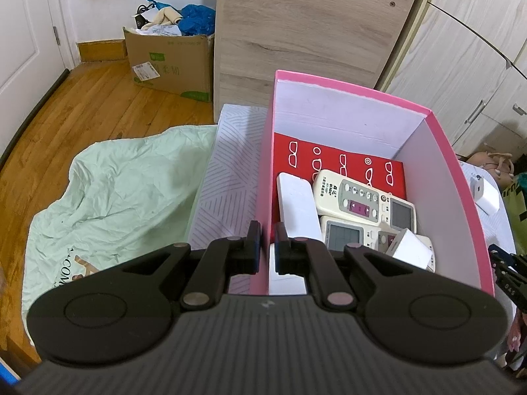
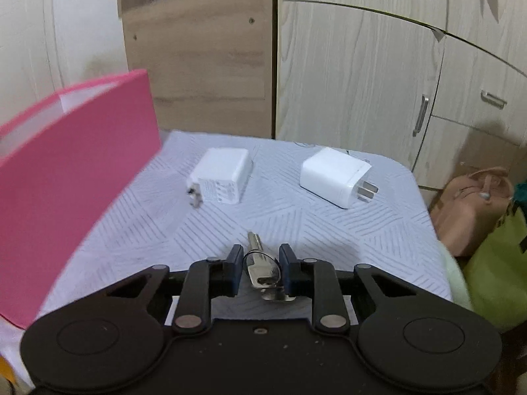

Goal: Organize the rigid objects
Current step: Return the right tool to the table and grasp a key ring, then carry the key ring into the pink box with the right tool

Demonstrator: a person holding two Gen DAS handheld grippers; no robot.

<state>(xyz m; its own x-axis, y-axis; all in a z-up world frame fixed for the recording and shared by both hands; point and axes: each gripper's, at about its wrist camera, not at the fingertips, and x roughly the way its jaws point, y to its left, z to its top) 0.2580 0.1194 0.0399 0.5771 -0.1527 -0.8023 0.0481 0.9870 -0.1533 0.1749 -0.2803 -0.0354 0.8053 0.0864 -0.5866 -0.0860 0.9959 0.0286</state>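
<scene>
A: What do the grippers hold?
B: The left gripper (image 1: 266,233) pinches the near wall of the pink box (image 1: 461,191). The right gripper (image 2: 260,256) straddles keys (image 2: 262,263), fingers slightly apart.
A: Farther off?
B: Remotes (image 1: 349,197) inside the box; two white chargers (image 2: 220,177) on the table's (image 2: 296,227) far half.

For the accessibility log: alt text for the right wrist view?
The right gripper straddles a silver metal key lying on the striped white tablecloth. Beyond lie two white plug-in chargers, one left, one right; a pink cardboard box stands at left.
</scene>
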